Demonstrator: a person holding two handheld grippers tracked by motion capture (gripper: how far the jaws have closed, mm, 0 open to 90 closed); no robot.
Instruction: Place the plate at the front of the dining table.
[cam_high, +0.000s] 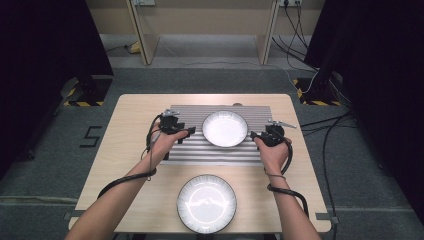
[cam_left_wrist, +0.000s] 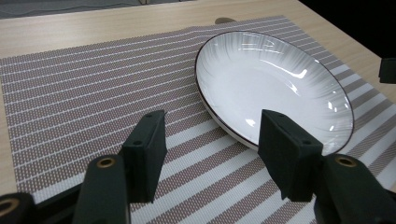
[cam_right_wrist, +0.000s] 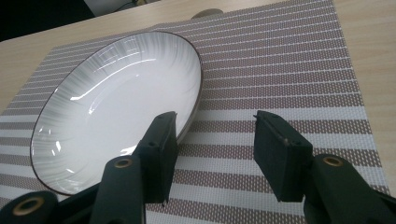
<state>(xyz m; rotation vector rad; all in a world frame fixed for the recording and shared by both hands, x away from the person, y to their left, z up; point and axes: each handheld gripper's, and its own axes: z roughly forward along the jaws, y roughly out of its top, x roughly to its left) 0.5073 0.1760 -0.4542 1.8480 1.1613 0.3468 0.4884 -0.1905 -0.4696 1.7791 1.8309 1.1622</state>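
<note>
Jaws of the left gripper (cam_high: 189, 132) stand wide with nothing between the pads, just off the left rim of the white ribbed porcelain plate with a thin dark edge (cam_high: 224, 128). In the left gripper view (cam_left_wrist: 212, 144) that plate (cam_left_wrist: 271, 81) lies just past the right-hand pad, apart from it. Right gripper (cam_high: 256, 136) likewise wide and empty, beside the plate's right rim; in the right gripper view (cam_right_wrist: 215, 149) the plate (cam_right_wrist: 116, 102) sits behind the left-hand pad, contact not clear. Plate rests flat on a grey-and-white striped woven placemat (cam_high: 190, 152), mid-mat. Mat lies on a pale wooden table (cam_high: 130, 110). Second, larger white plate with a dark rim (cam_high: 206, 203) sits near the table's front edge, well apart.
</note>
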